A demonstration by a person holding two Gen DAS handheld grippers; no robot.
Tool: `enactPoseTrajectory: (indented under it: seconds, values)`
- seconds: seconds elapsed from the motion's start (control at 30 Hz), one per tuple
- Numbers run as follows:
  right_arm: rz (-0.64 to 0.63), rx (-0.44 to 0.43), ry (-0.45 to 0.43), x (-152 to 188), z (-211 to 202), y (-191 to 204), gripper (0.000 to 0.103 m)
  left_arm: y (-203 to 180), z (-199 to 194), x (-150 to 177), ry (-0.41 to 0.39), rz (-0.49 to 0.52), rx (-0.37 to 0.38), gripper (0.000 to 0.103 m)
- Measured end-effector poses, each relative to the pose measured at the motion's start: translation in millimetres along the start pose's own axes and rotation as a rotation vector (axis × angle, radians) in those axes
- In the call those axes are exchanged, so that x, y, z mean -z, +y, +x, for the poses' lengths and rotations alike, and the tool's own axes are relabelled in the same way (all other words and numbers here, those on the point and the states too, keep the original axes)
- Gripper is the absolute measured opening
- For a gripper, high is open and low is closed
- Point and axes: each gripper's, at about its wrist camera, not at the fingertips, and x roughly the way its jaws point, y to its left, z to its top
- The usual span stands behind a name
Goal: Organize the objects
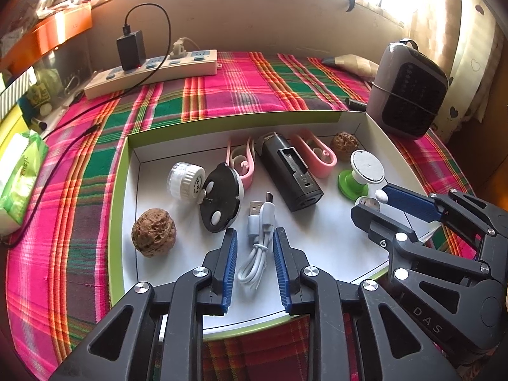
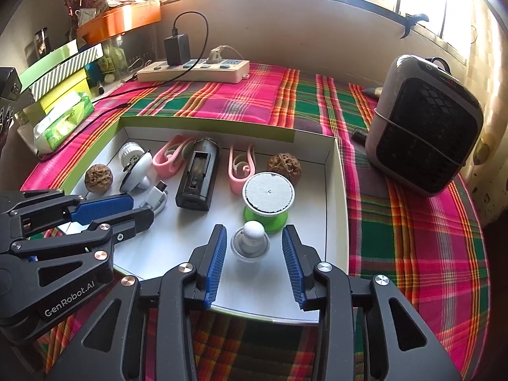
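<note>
A shallow white tray with a green rim lies on the plaid cloth. My left gripper is open around a coiled white USB cable that lies on the tray floor, its pads clear of the cable. My right gripper is open around a small white knob on a grey base, with gaps on both sides. The tray also holds two walnuts, two pink clips, a black device, a green-and-white spool and a white cap.
A power strip with a black charger stands at the back. A grey heater sits right of the tray. A tissue pack and stacked boxes line the left edge.
</note>
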Motion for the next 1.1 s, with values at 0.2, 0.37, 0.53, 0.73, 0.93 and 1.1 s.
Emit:
enactPoseTrajectory:
  seconds: [0.2,0.37,0.53,0.73,0.93,1.1]
  values:
    - [0.014,-0.004,-0.008,2.3,-6.1,0.3,0.045,-1.7,-9.1,3.4,-0.02,-0.004,-0.028,0.025]
    - [0.023,-0.01,-0.027,4.4,-15.9,2.4,0.047,-0.4,-20.9,6.2,-0.049,-0.014,-0.046,0.025]
    - [0.034,-0.014,-0.052,7.8,-28.9,5.1,0.049,-1.4,-35.9,11.5,-0.079,-0.014,-0.078,0.026]
    - [0.037,-0.018,-0.081,15.0,-46.3,10.3,0.052,-3.8,-52.8,22.8,-0.106,-0.015,-0.104,0.026]
    - [0.063,-0.026,-0.098,30.8,-63.4,13.3,0.052,-3.7,-64.5,41.0,-0.109,-0.027,-0.139,0.026]
    - [0.059,-0.021,-0.07,45.6,-64.8,19.7,0.052,-2.9,-65.5,59.0,-0.084,-0.047,-0.156,0.026]
